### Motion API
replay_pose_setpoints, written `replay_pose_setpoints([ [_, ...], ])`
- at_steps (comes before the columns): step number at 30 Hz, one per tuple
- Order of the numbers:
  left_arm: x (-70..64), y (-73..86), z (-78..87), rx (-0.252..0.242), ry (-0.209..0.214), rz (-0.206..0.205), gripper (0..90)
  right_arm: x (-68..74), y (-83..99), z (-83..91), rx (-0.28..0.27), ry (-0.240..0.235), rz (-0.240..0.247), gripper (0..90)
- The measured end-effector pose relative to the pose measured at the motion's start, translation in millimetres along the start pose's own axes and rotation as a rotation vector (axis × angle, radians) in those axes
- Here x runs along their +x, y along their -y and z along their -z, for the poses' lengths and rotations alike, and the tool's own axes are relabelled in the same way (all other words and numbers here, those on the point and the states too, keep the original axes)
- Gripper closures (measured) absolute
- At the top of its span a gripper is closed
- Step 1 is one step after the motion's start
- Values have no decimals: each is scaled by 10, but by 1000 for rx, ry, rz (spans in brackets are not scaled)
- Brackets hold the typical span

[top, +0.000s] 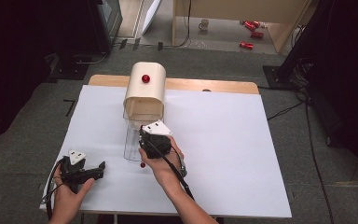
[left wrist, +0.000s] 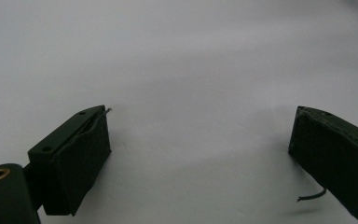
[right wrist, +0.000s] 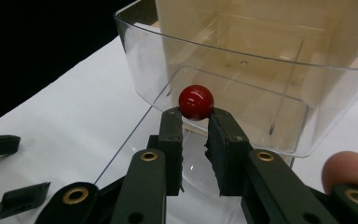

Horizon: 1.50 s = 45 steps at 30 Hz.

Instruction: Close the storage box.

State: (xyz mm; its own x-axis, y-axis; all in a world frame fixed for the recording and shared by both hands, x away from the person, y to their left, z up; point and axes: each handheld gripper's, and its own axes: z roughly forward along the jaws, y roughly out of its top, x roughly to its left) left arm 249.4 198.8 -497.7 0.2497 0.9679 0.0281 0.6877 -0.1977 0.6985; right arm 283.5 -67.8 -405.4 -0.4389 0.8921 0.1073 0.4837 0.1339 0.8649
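Right gripper [right wrist: 195, 122] pinches knob [right wrist: 196, 102] of clear drawer [right wrist: 242, 79]; knob hard, slippery, so grip centred. Left gripper [left wrist: 200, 140] wide, empty.

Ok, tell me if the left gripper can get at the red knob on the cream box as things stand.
Probably yes. The left gripper rests open at the table's near corner, bare surface ahead, and the red knob sits exposed on top of the cream box.
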Motion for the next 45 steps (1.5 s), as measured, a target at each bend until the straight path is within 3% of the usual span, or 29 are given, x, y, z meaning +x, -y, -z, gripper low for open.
replay_pose_setpoints([
  [17, 0, 1, -2, -2, -1, 0, 54, -128, -124, -213, -7, 19, -7, 750],
  [32, 1, 0, -1, -1, 0, -1, 54, -185, -173, -278, -3, 22, -17, 729],
  [33, 0, 0, -1, -1, 0, -1, 54, -187, -169, -276, 4, 11, -20, 655],
  [34, 0, 0, -1, -1, 0, -1, 54, -187, -169, -276, 4, 11, -20, 655],
  [35, 1, 0, -2, 0, 0, -1, 54, -194, -165, -261, 9, -17, -38, 535],
  [36, 1, 0, -2, 0, 0, -1, 54, -194, -165, -261, 9, -17, -38, 535],
  [37, 0, 0, -2, 0, 0, -1, 54, -186, -159, -233, 15, -34, -39, 411],
  [38, 0, 0, -2, 0, 0, -1, 54, -186, -159, -233, 15, -34, -39, 411],
  [39, 0, 0, -2, 0, -1, -1, 54, -163, -147, -200, 28, -34, -29, 281],
  [40, 0, 0, -2, 0, -1, -1, 54, -163, -147, -200, 28, -34, -29, 281],
  [41, -1, -1, -2, 0, -1, 0, 54, -142, -132, -169, 44, -36, -19, 160],
  [42, -1, -1, -2, 0, -1, 0, 54, -142, -132, -169, 44, -36, -19, 160],
  [45, 0, -1, -2, 1, -1, -1, 54, -105, -82, -100, 70, -50, -12, 20],
])
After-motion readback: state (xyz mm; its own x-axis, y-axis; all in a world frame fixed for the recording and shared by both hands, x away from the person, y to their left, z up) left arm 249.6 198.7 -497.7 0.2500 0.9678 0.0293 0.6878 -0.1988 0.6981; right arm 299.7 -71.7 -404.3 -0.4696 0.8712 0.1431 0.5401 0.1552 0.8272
